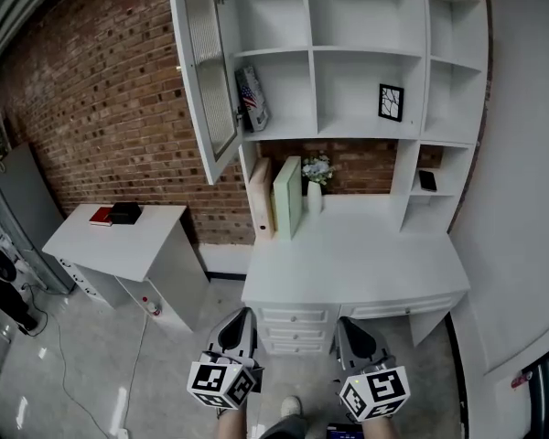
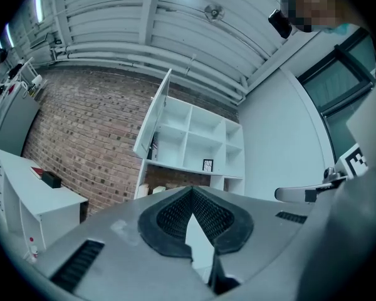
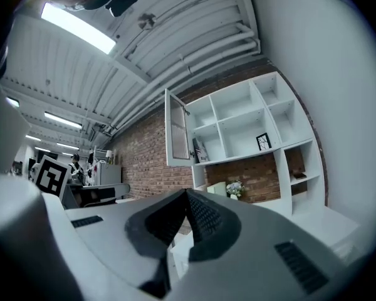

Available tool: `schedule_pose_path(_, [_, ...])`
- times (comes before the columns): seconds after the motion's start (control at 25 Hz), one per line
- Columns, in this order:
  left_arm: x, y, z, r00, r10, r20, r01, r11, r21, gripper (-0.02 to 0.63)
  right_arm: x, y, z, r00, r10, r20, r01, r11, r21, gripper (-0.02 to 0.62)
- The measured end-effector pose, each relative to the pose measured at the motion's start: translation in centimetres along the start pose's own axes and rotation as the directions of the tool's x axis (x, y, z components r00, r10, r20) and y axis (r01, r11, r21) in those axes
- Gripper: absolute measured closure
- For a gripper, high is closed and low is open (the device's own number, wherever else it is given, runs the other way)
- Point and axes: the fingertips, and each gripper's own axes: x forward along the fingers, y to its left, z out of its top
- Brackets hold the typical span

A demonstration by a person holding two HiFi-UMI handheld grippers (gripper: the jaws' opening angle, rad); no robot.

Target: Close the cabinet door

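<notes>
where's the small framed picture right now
In the head view the framed picture stands in a middle shelf cubby, right of the open cabinet door.

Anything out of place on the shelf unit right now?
Only the cabinet door: it hangs wide open at the upper left of the shelf unit, swung out toward the brick wall. Nothing looks spilled or damaged.

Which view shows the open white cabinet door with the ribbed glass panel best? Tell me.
Head view: the white glass-panelled cabinet door is large, whole and swung open. Left gripper view shows it small, nearly edge-on; right gripper view small, its panel facing the camera.
</notes>
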Motion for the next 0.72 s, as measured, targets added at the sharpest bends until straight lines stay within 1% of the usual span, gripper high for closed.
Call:
schedule_pose_path(0.12, [1.9,1.5,-0.7,1.0,0.02,-0.001,-0.02,1.0,-0.015,0.595,2.0,-0.9,-0.8,0.999,0.035,-0.018,-0.034,0.998,0.045,0.595])
schedule_pose_path(0.2, [3.8,2.6,-1.0,1.0,0.024,0.004,-0.024,0.999,-0.024,0.595,4.0,-1.9,-1.3,0.999,0.029,-0.04,-0.028,0.999,0.026,0.595])
schedule_pose_path(0.28, [6.1,3.8,-1.4,1.0,0.024,0.013,-0.023,0.999,-0.03,0.595,6.3,-3.3,-2.1,0.998,0.005,-0.061,-0.006,1.0,-0.014,0.595])
schedule_pose_path(0.4, [10.1,6.1,-2.0,0.999,0.033,0.035,-0.031,0.999,-0.04,0.595,10.5,-5.7,-2.6,0.998,-0.024,-0.066,0.022,0.999,-0.042,0.595])
schedule_pose_path(0.64, [18.5,11.6,-1.4,0.997,0.05,0.064,-0.046,0.997,-0.059,0.595,19.7,-8.7,-1.2,0.999,0.005,-0.041,-0.004,1.0,0.023,0.595])
schedule_pose_path(0.72, [20.9,13.5,-1.0,0.995,0.059,0.076,-0.054,0.997,-0.063,0.595,22.7,-9.4,-1.0,0.999,0.009,-0.047,-0.008,1.0,0.018,0.595])
